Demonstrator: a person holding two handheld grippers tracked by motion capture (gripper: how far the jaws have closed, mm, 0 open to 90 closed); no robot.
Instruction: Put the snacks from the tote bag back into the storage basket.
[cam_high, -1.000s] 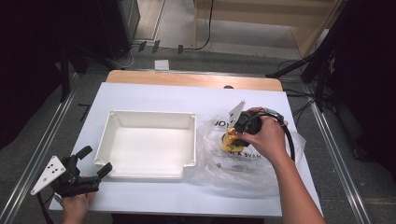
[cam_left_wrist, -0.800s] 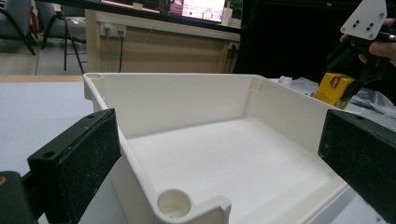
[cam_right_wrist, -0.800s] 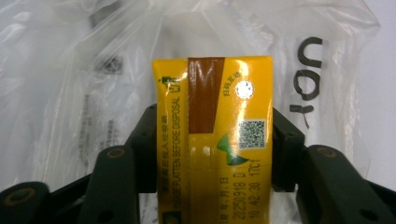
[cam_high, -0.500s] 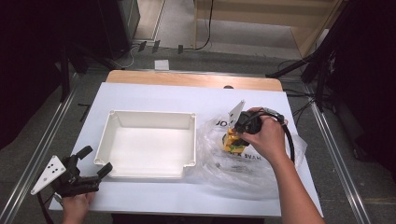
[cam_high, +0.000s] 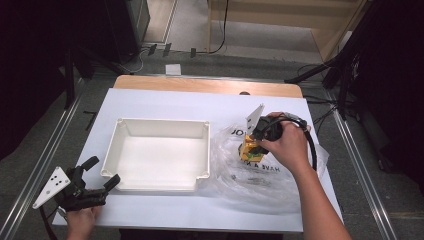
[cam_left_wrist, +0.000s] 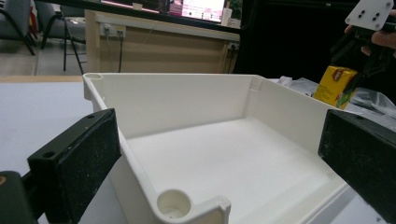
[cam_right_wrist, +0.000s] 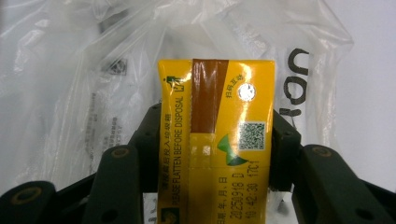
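Right gripper view — right claw (cam_right_wrist: 212, 163) clamps yellow carton (cam_right_wrist: 215, 140); left claw (cam_left_wrist: 219, 154) gapes — holding nothing.

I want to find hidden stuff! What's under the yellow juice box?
A crinkly clear plastic bag lies under the yellow juice box, on the white table. The right gripper squeezes the box, whose bottom is hidden.
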